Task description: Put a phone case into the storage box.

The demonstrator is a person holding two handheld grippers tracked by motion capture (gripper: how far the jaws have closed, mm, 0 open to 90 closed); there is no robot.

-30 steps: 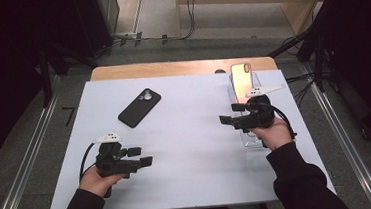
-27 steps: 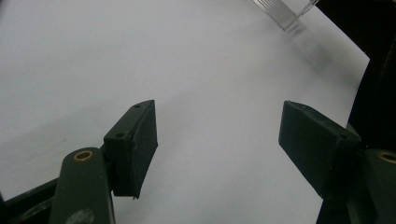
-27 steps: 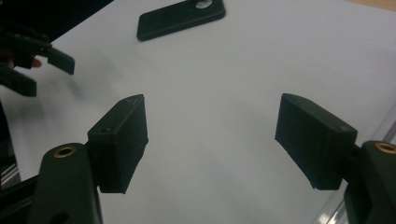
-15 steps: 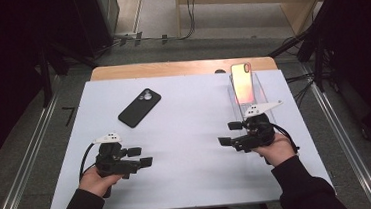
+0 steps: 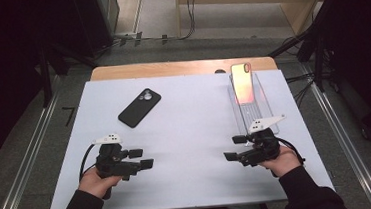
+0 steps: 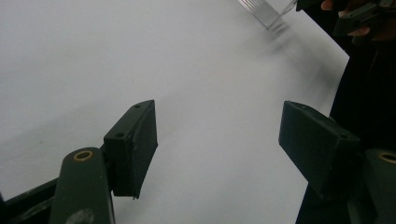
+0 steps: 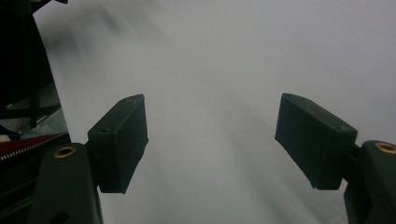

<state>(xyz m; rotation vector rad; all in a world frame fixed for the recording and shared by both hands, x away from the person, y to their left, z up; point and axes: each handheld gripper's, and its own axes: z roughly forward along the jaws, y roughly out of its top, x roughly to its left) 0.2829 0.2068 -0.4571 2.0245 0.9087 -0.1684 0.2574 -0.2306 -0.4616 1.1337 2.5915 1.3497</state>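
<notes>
— Since a second ago, what moved?
— I've drawn my right gripper [image 5: 233, 148] back from the clear plastic stand [image 5: 251, 110] holding the orange phone [image 5: 242, 83]. Jaws apart, empty.
— Left gripper [image 5: 141, 158]?
— Parked low on the white bench [image 5: 191, 134], jaws apart; the black phone [image 5: 139, 107] lies beyond it.

Person in dark long sleeves, left gripper [image 5: 140, 158] and right gripper [image 5: 234, 148] black with blocky dark jaws, brass-ringed pivot holes, pale three-cornered top plates, black cables looping from each
</notes>
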